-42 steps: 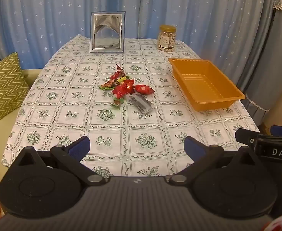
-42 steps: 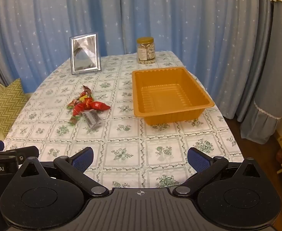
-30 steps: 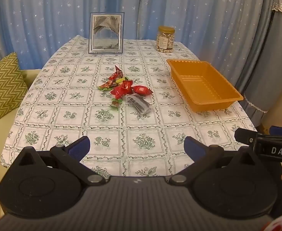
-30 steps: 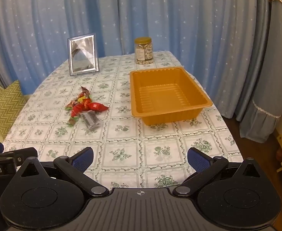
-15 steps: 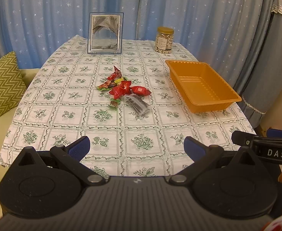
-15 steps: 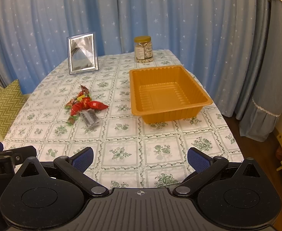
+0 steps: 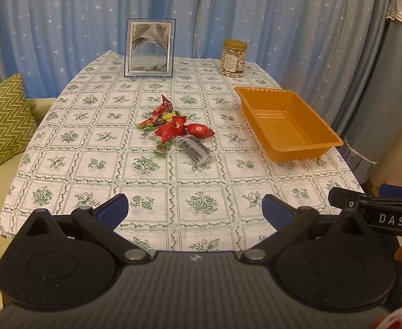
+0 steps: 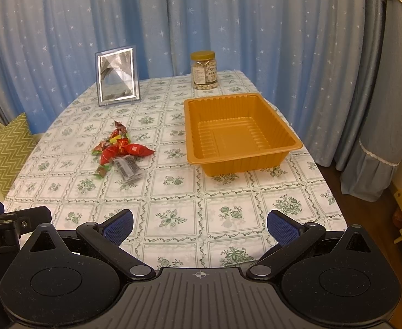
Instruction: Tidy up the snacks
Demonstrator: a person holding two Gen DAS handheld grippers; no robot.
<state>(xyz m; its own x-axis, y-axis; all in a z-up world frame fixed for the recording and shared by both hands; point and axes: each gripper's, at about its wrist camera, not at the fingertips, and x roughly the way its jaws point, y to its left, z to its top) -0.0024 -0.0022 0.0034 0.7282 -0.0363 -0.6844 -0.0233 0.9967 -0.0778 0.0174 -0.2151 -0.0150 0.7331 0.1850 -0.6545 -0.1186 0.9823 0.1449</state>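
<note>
Two tongs, left tongs [image 7: 195,211] and right tongs [image 8: 199,223], gape wide, empty, at lower frame | snack pile [image 7: 174,130] lies mid-frame on counter [image 7: 96,164], well apart from empty orange tray [image 8: 236,134] at right | risk: thin, overlapping wrappers [image 8: 118,148] may slip or lift together; light tray may skid if nudged.
</note>
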